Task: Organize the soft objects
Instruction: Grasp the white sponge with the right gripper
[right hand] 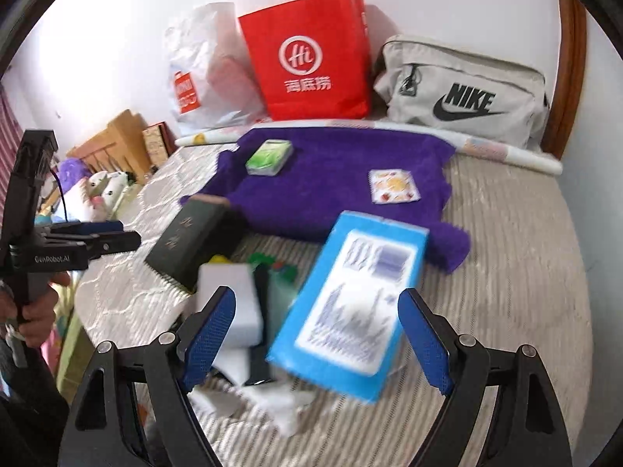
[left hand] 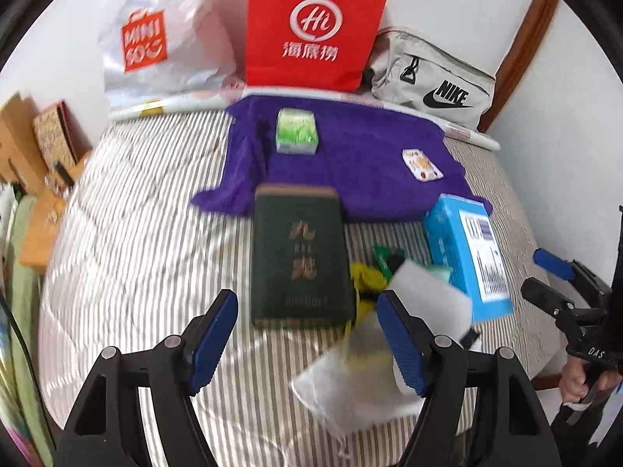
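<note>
A purple towel (left hand: 350, 155) (right hand: 331, 179) lies spread on the striped bed, with a green tissue pack (left hand: 296, 131) (right hand: 269, 157) and a small patterned packet (left hand: 422, 164) (right hand: 393, 186) on it. Nearer me sit a dark green box (left hand: 300, 257) (right hand: 190, 241), a blue box (left hand: 469, 253) (right hand: 350, 311), a white sponge block (left hand: 428, 292) (right hand: 229, 307) and a white cloth pouch (left hand: 350, 381). My left gripper (left hand: 307, 342) hangs open above the green box's near end, nothing between its pads. My right gripper (right hand: 315, 334) stands open over the blue box without touching it.
A white Miniso bag (left hand: 155, 39), a red paper bag (left hand: 311, 27) (right hand: 311, 58) and a grey Nike pouch (left hand: 432, 78) (right hand: 463, 93) lean on the wall behind the bed. Cardboard boxes (left hand: 35, 148) stand left. Small green and yellow items (left hand: 373, 268) lie between the boxes.
</note>
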The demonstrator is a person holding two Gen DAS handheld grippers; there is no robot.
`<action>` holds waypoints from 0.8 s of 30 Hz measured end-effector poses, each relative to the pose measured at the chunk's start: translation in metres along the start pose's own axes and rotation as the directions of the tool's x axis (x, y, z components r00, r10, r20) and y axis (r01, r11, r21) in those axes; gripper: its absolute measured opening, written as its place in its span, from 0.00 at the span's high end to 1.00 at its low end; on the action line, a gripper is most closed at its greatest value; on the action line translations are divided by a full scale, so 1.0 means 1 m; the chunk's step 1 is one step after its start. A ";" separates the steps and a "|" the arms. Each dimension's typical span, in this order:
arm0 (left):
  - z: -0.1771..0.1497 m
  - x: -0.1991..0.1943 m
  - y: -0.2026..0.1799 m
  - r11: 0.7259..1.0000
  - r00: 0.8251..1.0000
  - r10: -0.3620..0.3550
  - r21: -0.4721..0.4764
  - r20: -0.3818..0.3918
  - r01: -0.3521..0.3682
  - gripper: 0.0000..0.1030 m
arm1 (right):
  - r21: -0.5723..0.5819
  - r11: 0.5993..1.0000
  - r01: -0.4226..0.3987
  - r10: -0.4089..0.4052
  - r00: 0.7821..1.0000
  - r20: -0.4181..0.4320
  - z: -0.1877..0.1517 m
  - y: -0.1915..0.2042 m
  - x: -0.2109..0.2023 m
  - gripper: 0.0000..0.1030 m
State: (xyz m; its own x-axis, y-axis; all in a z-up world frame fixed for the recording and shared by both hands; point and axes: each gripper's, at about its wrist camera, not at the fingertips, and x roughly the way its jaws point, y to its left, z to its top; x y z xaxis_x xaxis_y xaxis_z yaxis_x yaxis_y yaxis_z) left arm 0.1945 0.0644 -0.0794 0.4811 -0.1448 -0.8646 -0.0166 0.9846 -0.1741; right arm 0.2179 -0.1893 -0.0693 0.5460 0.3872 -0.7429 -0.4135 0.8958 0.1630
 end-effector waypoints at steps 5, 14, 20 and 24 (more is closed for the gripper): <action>-0.028 0.011 0.009 0.999 1.000 -0.025 -0.027 -0.012 0.024 0.30 | -0.035 0.997 -0.067 0.067 0.998 -0.013 -0.014 0.027 0.008 0.17; -0.053 0.029 0.020 1.000 1.000 -0.001 -0.030 -0.020 0.001 0.30 | -0.079 0.990 -0.119 0.114 0.991 -0.067 -0.019 0.054 0.045 0.25; -0.059 0.039 0.024 0.999 0.999 -0.036 -0.034 -0.037 0.035 0.30 | -0.082 0.989 -0.126 0.115 0.985 -0.126 -0.017 0.059 0.071 0.28; -0.064 0.041 0.024 0.999 0.999 -0.038 -0.029 -0.035 0.037 0.30 | -0.076 0.987 -0.140 0.126 0.978 -0.166 -0.019 0.061 0.083 0.48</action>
State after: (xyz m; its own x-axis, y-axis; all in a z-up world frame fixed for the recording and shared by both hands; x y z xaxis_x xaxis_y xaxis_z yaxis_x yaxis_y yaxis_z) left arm 0.1575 0.0762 -0.1488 0.4507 -0.1857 -0.8731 -0.0242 0.9752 -0.2199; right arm 0.2246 -0.1067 -0.1336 0.3606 0.4552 -0.8141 -0.5403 0.8134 0.2155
